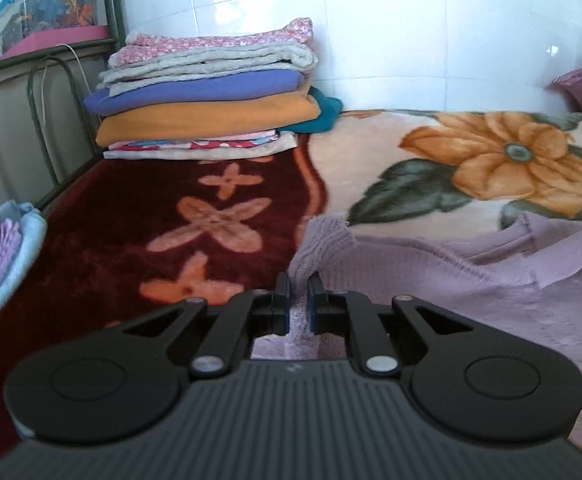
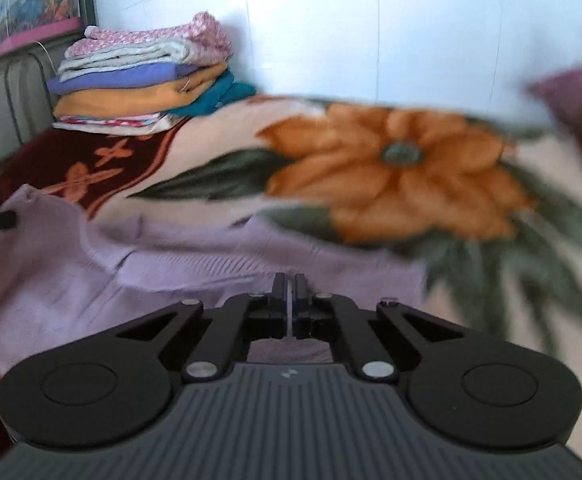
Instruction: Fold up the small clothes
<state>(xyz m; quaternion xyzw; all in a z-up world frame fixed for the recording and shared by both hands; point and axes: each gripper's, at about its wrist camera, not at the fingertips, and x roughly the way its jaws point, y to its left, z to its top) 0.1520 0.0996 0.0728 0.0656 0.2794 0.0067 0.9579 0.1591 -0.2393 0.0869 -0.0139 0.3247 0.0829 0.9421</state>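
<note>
On bed, near edge: lilac knit top (image 1: 431, 280) lies spread over floral blanket (image 1: 371, 168). My left fingers (image 1: 299, 300) pinch its left corner, cloth bunched between pads. My right fingers (image 2: 290, 300) pressed together low on right part of same garment; thin edge likely caught, blur leaves doubt. Step, I judge: grasp made, first fold starting. Next calls for both hands lifting together, carrying near edge toward far side, keeping cloth taut. Folded stack (image 1: 207, 92) sits far left.
</note>
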